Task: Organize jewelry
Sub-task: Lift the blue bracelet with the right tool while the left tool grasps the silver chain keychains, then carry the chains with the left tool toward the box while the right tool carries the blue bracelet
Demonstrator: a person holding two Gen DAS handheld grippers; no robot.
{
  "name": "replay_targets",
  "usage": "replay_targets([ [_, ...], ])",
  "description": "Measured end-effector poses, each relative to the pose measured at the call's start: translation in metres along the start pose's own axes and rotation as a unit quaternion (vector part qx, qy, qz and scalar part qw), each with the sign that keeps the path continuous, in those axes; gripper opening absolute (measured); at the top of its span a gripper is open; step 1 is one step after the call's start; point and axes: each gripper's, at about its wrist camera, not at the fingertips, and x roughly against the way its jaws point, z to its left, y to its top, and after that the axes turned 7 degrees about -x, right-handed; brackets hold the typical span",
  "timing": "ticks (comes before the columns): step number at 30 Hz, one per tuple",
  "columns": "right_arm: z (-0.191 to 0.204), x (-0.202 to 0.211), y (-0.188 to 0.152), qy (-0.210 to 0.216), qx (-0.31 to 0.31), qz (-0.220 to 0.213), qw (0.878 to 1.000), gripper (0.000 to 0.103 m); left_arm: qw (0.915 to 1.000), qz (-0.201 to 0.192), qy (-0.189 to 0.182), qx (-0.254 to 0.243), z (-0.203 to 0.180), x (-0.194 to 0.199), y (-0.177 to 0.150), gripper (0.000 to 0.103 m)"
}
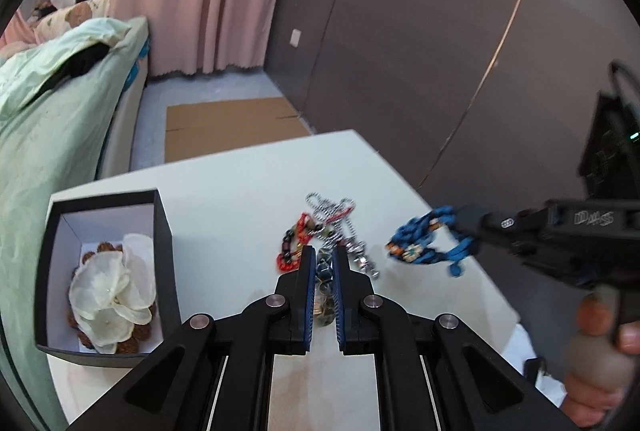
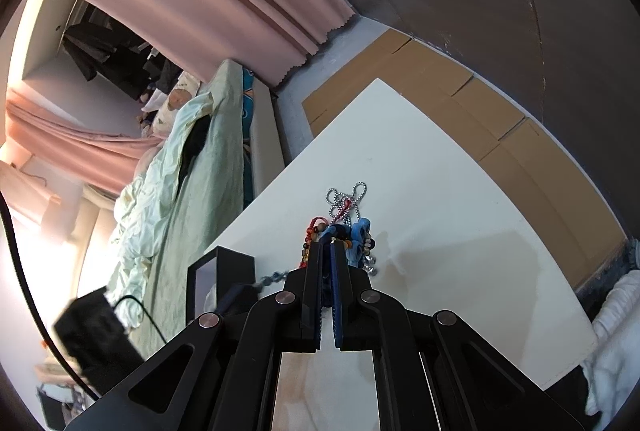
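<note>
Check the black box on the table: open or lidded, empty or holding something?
Open and not empty. The black box shows no lid; its white interior is exposed, holding a white petal-like flower piece lying over brown beads.

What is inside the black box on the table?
The black box holds a white petal-like flower piece lying on brown beads. The flower hides most of the beads, and anything beneath them.
</note>
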Motion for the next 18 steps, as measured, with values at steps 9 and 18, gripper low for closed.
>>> replay_targets([
  [9, 0.013, 0.005, -0.008, 0.023, 0.024, -0.01, 0.999, 0.005, 0.9992, -0.039, -0.009, 0.006, 0.014, 0.044, 0.011, 0.008],
  [18, 0.036, 0.0, -0.019, 0.048, 0.055, -0.013, 0.997, 0.005, 0.9969, -0.068, 0.005, 0.04, 0.049, 0.077, 0.015, 0.008],
])
